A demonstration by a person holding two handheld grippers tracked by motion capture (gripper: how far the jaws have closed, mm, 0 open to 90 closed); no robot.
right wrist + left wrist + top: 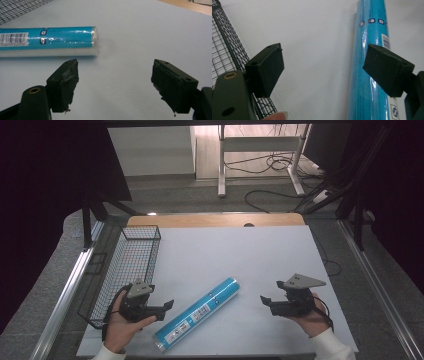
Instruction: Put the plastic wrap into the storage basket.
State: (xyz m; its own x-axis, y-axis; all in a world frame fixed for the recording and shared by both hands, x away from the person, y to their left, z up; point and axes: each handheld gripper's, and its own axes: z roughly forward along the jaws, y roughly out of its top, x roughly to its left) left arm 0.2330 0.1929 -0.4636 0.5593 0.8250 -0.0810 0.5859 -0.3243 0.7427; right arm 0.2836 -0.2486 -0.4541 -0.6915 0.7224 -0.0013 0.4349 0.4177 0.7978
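Observation:
A long blue plastic-wrapped roll [197,313] lies diagonally on the white table top [235,255], its near end toward the front edge. My left gripper [167,306] is open just left of the roll's lower half, held in a hand. In the left gripper view the roll [369,45] runs up behind the right jaw, and nothing lies between the jaws of the left gripper [323,71]. My right gripper [263,301] is open to the right of the roll's far end, apart from it. The right gripper view has that end of the roll [50,40] beyond the open right gripper [115,80].
A black wire basket [127,270] stands along the table's left edge, close behind my left hand; its mesh [224,47] is at the left of the left gripper view. A wooden strip [215,219] borders the table's far side. Metal rails flank the table.

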